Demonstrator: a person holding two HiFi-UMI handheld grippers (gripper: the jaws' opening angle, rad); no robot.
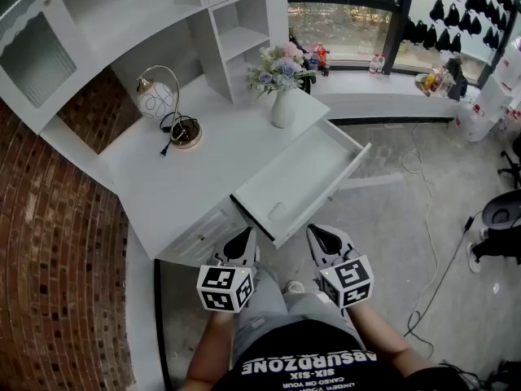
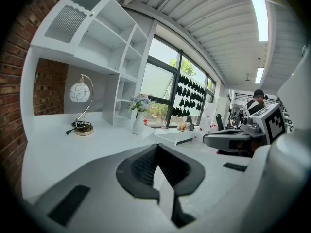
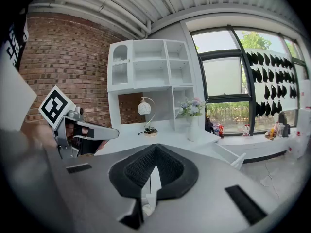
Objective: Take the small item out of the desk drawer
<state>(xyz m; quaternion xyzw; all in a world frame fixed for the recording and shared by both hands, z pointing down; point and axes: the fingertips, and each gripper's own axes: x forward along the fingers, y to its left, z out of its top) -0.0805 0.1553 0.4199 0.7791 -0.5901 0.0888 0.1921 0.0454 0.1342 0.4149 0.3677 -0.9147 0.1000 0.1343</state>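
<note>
The white desk (image 1: 195, 177) has its drawer (image 1: 303, 179) pulled out toward me; the inside looks pale and bare, and I make out no small item in it. My left gripper (image 1: 242, 238) hangs shut and holds nothing, just short of the drawer's near corner. My right gripper (image 1: 321, 236) is beside it, a little right of the drawer front, jaws together and nothing between them. The left gripper view looks over the desktop at the drawer (image 2: 172, 137) with the right gripper (image 2: 228, 139) at its side. The right gripper view has the drawer (image 3: 228, 154) at its right.
A globe lamp (image 1: 167, 108) with its cord and a vase of flowers (image 1: 282, 84) stand on the desktop under a white shelf hutch (image 1: 163, 15). A brick wall (image 1: 49, 243) runs at the left. Cables (image 1: 427, 218) lie on the floor at the right, near an office chair (image 1: 501, 218).
</note>
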